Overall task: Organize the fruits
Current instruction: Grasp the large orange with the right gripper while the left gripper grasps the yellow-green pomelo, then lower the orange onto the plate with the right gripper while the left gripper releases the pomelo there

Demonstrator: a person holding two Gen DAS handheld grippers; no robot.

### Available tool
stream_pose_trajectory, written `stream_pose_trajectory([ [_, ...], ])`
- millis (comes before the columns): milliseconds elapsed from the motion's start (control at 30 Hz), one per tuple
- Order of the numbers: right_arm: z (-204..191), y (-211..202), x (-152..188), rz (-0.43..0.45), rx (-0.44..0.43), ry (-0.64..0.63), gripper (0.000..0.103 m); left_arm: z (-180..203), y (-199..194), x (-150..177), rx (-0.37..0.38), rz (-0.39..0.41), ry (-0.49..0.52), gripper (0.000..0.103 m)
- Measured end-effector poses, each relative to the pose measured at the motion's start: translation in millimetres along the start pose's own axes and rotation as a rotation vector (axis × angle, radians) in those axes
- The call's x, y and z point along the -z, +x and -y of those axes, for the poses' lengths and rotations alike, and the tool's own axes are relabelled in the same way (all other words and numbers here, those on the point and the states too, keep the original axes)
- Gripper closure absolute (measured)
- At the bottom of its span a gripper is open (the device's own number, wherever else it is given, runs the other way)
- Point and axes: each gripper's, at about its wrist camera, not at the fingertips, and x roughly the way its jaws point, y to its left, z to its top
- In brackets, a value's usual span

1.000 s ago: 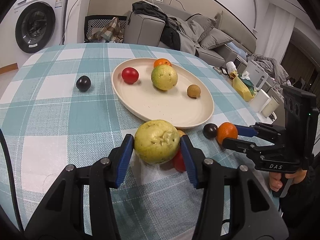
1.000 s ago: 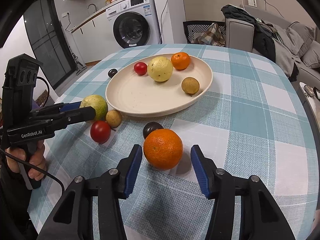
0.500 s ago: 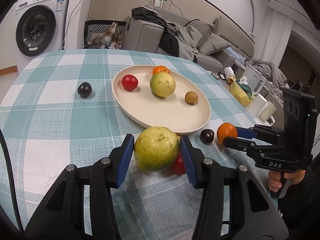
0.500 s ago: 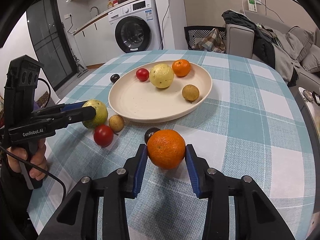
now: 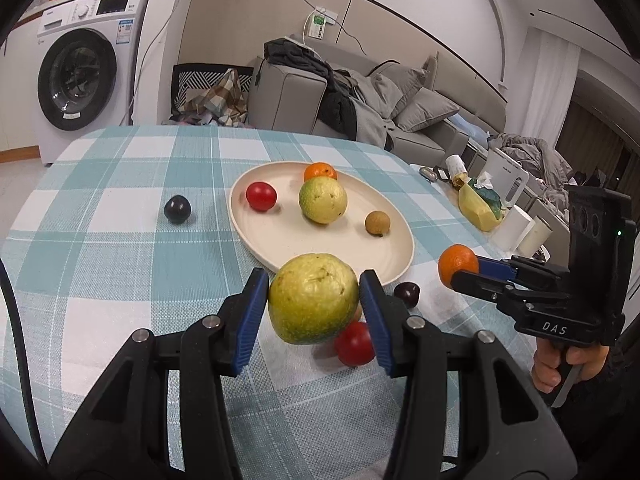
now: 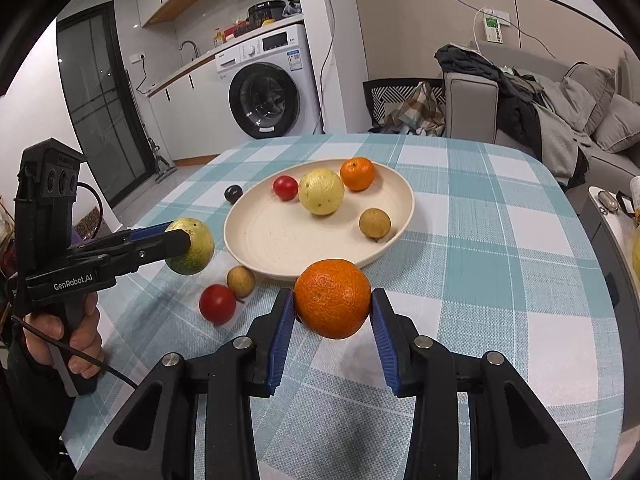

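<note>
A teal and white checked tablecloth (image 6: 500, 240) covers a table in a living room. At lower centre of the left wrist view, the left gripper (image 5: 314, 312) pinches a yellow-green guava (image 5: 313, 298) above the cloth; likewise the right gripper (image 6: 332, 316), its jaws having just closed, clamps an orange (image 6: 333, 298). Behind them, mid-frame, a cream plate (image 6: 280, 248) holds four fruits, and a red tomato (image 6: 217, 304) lies on the cloth at its near left edge.

Black grippers, blue fingers (image 5: 250, 316)

Guava (image 5: 313, 298) and orange (image 6: 333, 298) (both aloft)
</note>
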Motion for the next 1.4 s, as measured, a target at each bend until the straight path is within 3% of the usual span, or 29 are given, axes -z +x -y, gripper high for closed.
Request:
stream_pose_trajectory([
  [433,-10,7,-17,0.062,-0.016,-0.003,0.063,15,-3,-22,-0.025,0.051,0.044,0.059],
  [1400,22,57,-56,0.021,0.005,0.029,0.063,2,77,-53,-0.089,0.004,0.071,0.059],
])
